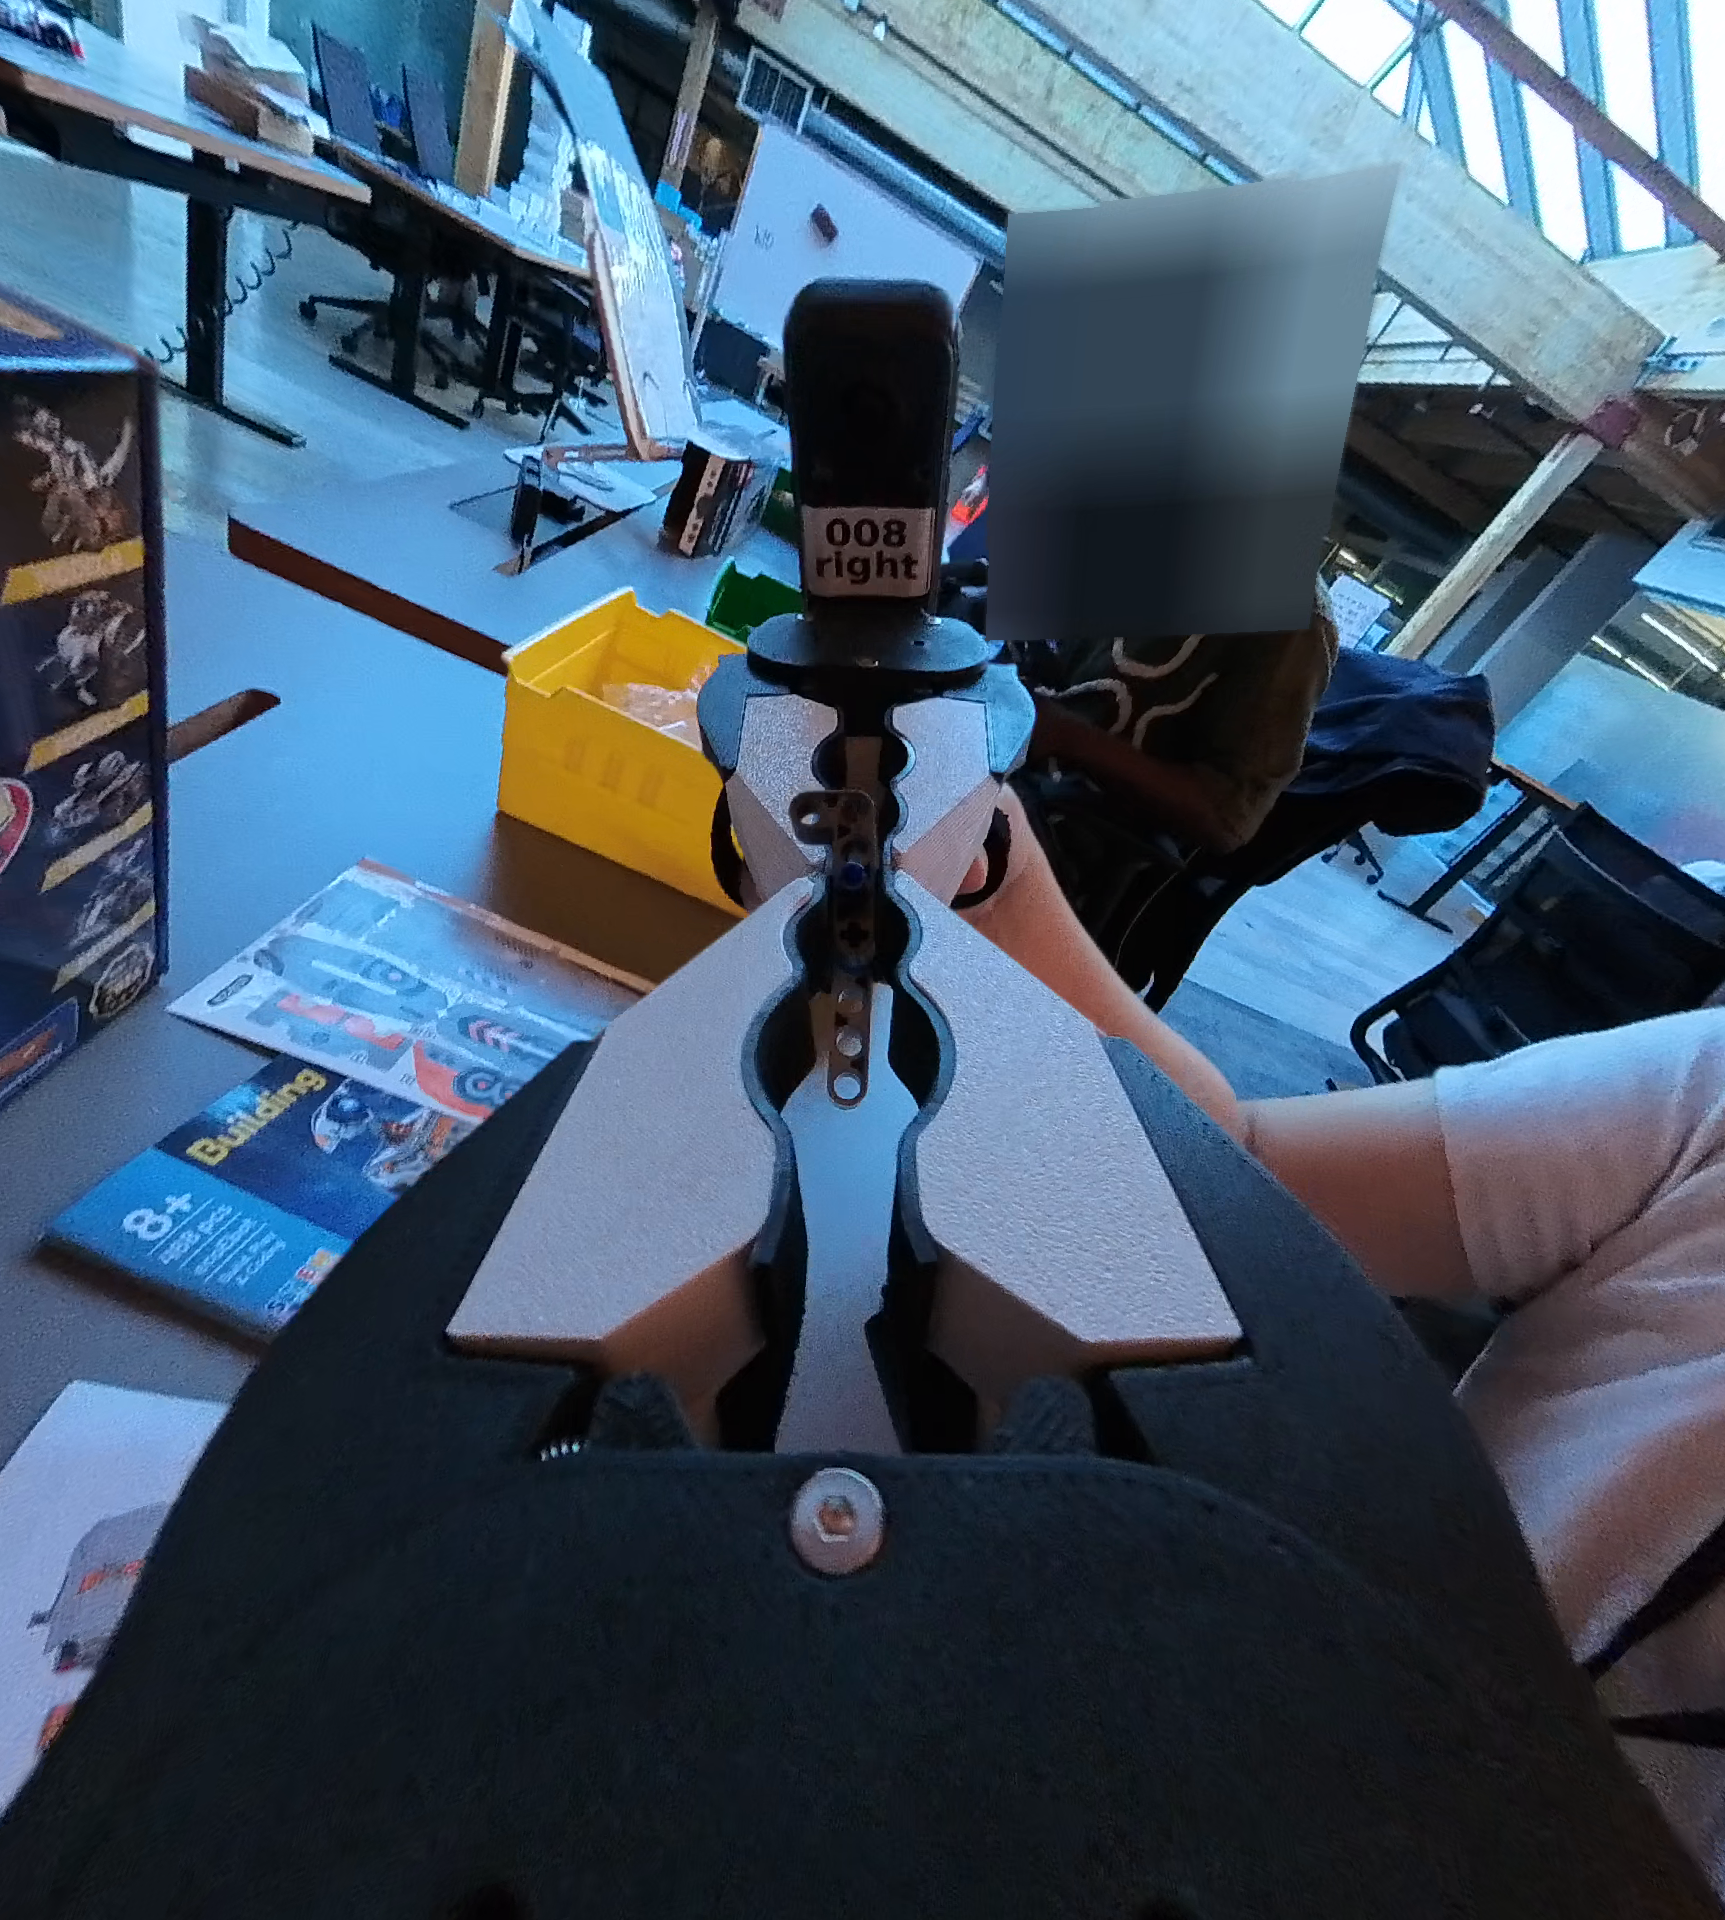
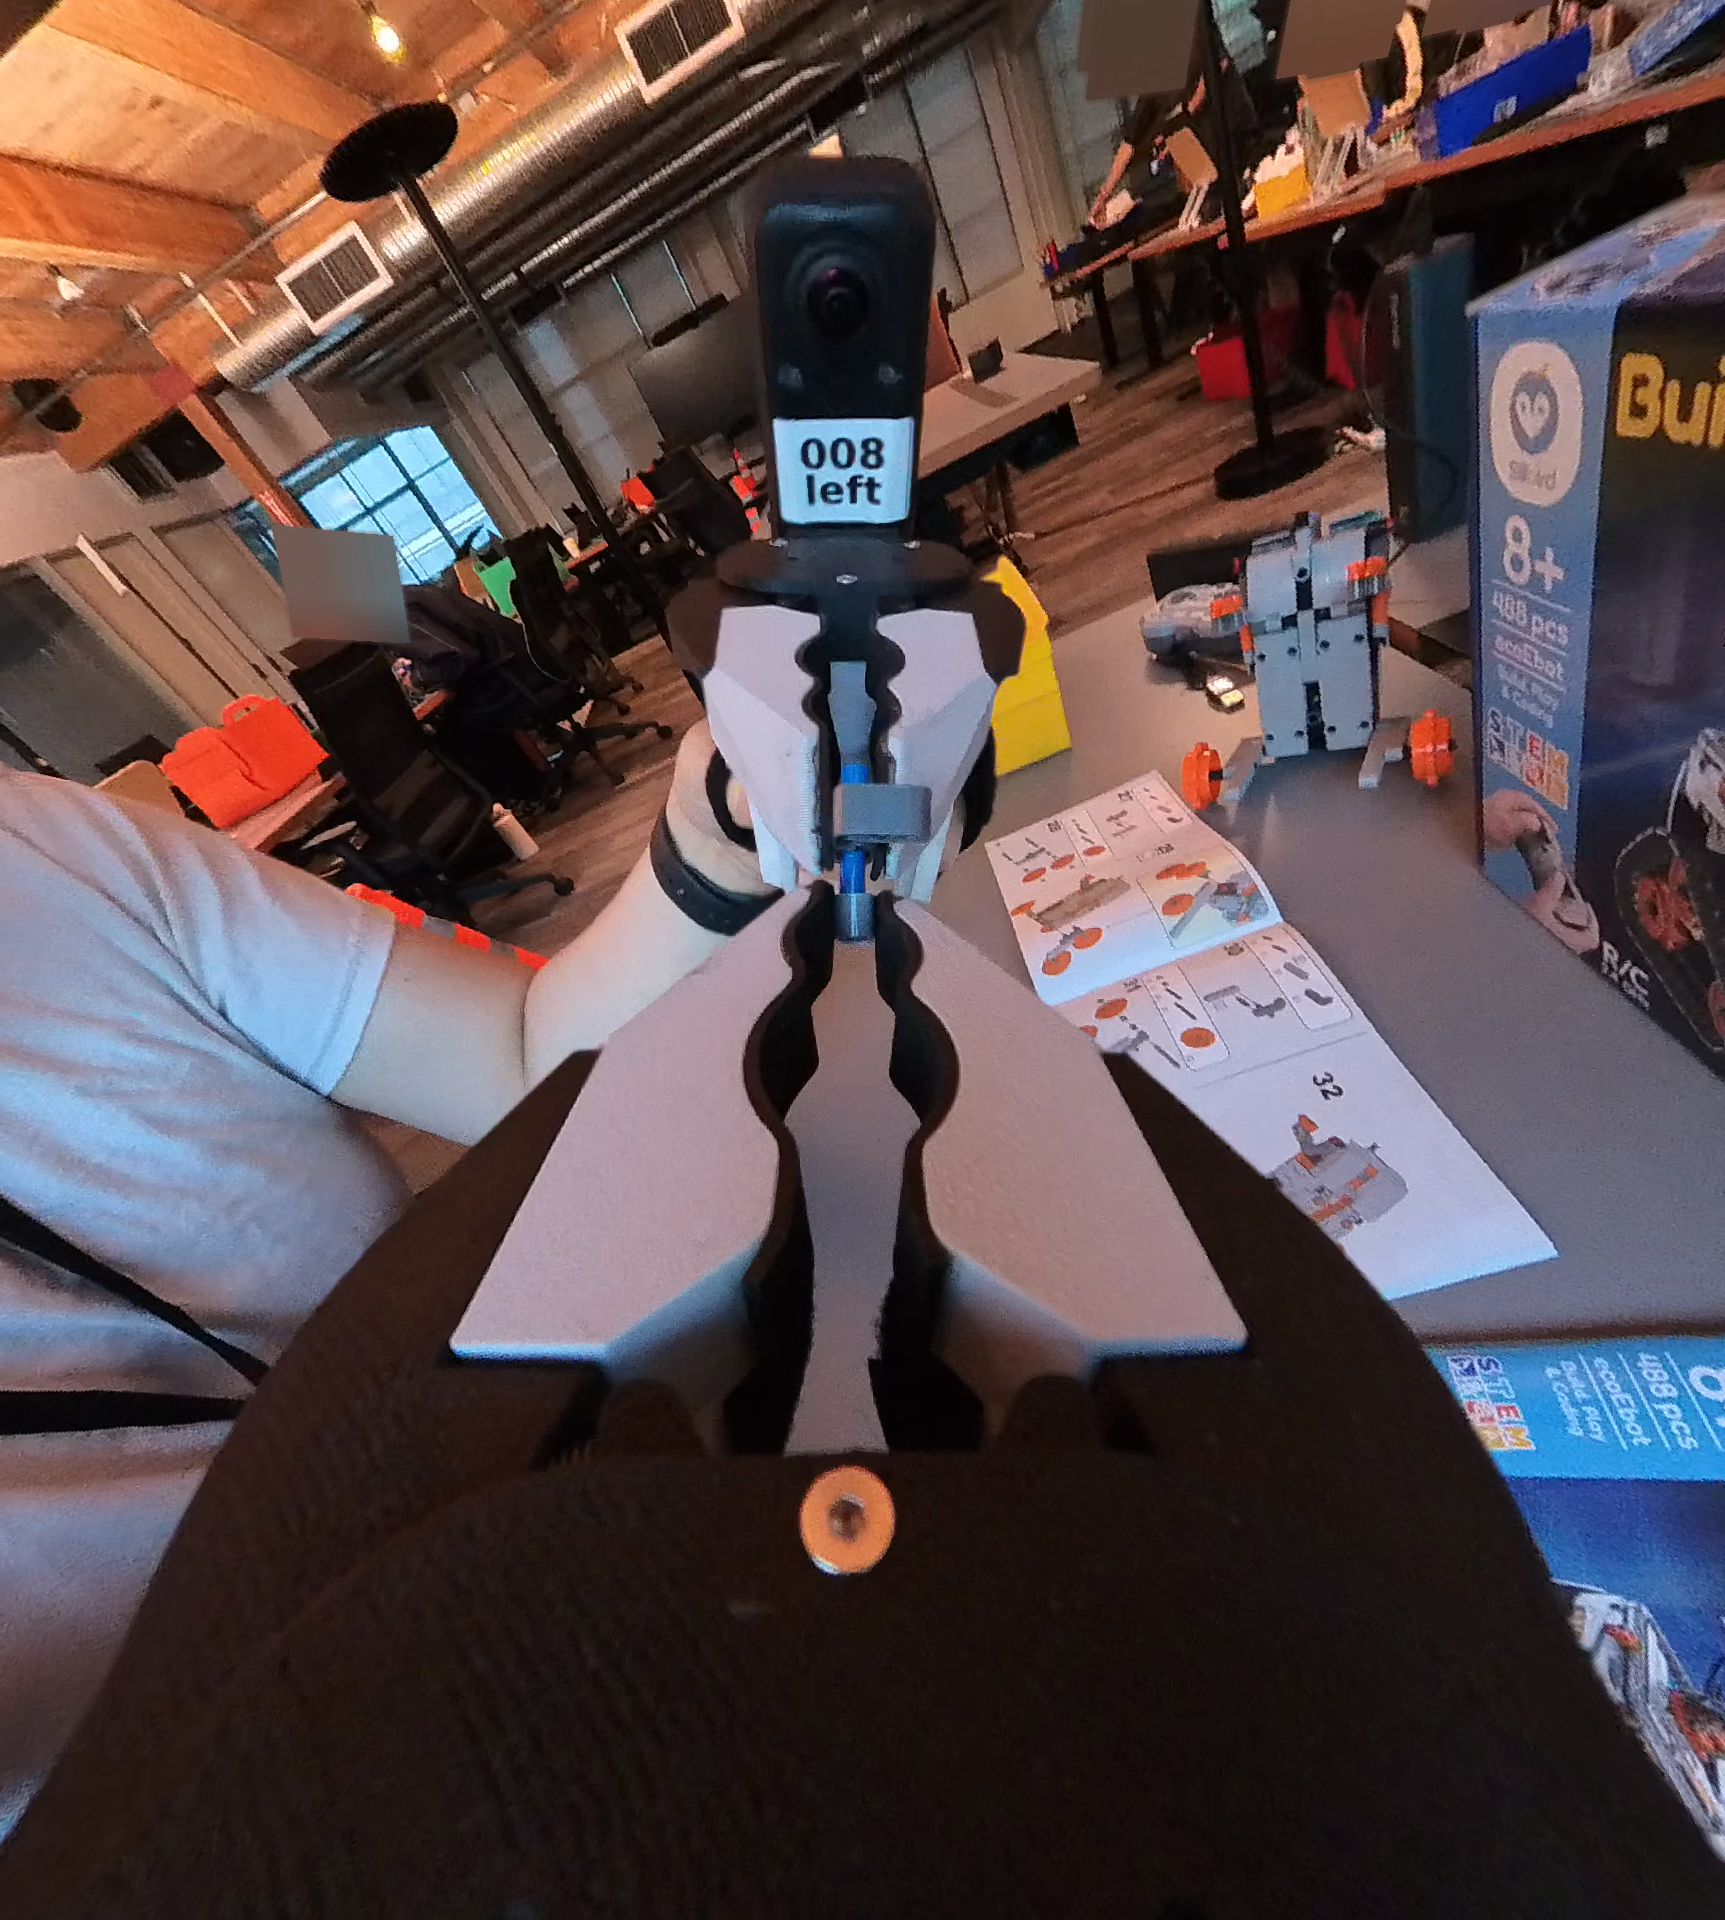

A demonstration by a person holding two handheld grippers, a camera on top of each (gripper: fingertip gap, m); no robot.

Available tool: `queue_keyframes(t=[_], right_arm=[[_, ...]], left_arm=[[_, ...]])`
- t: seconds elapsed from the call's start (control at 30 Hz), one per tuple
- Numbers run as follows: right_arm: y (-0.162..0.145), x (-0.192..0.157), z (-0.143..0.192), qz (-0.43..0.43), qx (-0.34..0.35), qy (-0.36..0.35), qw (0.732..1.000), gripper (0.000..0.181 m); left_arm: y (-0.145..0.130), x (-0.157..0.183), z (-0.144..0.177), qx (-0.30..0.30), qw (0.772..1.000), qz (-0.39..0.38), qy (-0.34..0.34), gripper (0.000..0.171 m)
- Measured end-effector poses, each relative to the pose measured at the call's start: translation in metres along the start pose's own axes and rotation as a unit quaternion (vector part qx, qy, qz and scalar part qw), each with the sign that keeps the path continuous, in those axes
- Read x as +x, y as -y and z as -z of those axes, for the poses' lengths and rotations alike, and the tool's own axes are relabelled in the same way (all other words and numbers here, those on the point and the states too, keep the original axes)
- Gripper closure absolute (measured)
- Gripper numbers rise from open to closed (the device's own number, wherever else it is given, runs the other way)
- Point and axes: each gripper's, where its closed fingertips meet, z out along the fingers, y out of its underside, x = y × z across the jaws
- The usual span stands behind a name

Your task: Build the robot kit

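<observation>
My left gripper (image 1: 847,899) is raised above the grey table (image 1: 349,727) and shut on a grey perforated beam (image 1: 850,1039) that lies lengthwise between its fingers. My right gripper (image 1: 853,831) faces it tip to tip. In the right wrist view my right gripper (image 2: 853,909) is shut on a small grey piece (image 2: 853,920) carrying a blue pin (image 2: 853,871). The pin reaches into the grey beam (image 2: 881,816) held by the left gripper (image 2: 863,842). The blue pin also shows in the left wrist view (image 1: 847,879) where the two grippers meet.
A yellow bin (image 1: 598,727) and a green bin (image 1: 749,603) stand behind the grippers. A blue kit box (image 2: 1668,675), an open instruction booklet (image 2: 1201,987), a blue booklet (image 1: 245,1195) and a part-built grey and orange model (image 2: 1315,665) are on the table. A person's arm (image 1: 1097,997) is close by. Left and right tips are no more than a few centimetres apart.
</observation>
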Motion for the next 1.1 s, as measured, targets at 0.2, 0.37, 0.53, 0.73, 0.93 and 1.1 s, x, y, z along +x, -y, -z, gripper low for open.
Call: queue_keyframes(t=[0.2, 0.37, 0.53, 0.73, 0.93, 1.1], right_arm=[[-0.016, 0.02, -0.016, -0.037, -0.016, -0.009, 0.999, 0.176], [-0.019, 0.033, -0.019, -0.062, -0.008, -0.021, 0.998, 0.176], [-0.033, 0.043, -0.018, -0.107, -0.026, -0.014, 0.994, 0.176], [-0.039, 0.045, -0.014, -0.104, -0.048, -0.039, 0.993, 0.176], [-0.08, 0.036, 0.021, -0.063, -0.233, -0.169, 0.956, 0.176], [-0.17, 0.033, 0.077, -0.056, -0.533, -0.266, 0.801, 0.175]], left_arm=[[-0.018, -0.023, 0.012, -0.026, 0.999, 0.03, 0.006, 0.167], [-0.02, -0.036, 0.016, -0.008, 0.999, 0.042, 0.0, 0.167], [-0.033, -0.047, 0.013, -0.012, 0.997, 0.077, -0.022, 0.167], [-0.037, -0.051, 0.01, -0.016, 0.997, 0.07, -0.024, 0.167], [-0.014, -0.039, 0.028, 0.024, 0.998, 0.051, -0.03, 0.168], [0.007, -0.029, 0.065, 0.044, 0.999, 0.017, 0.003, 0.167]])
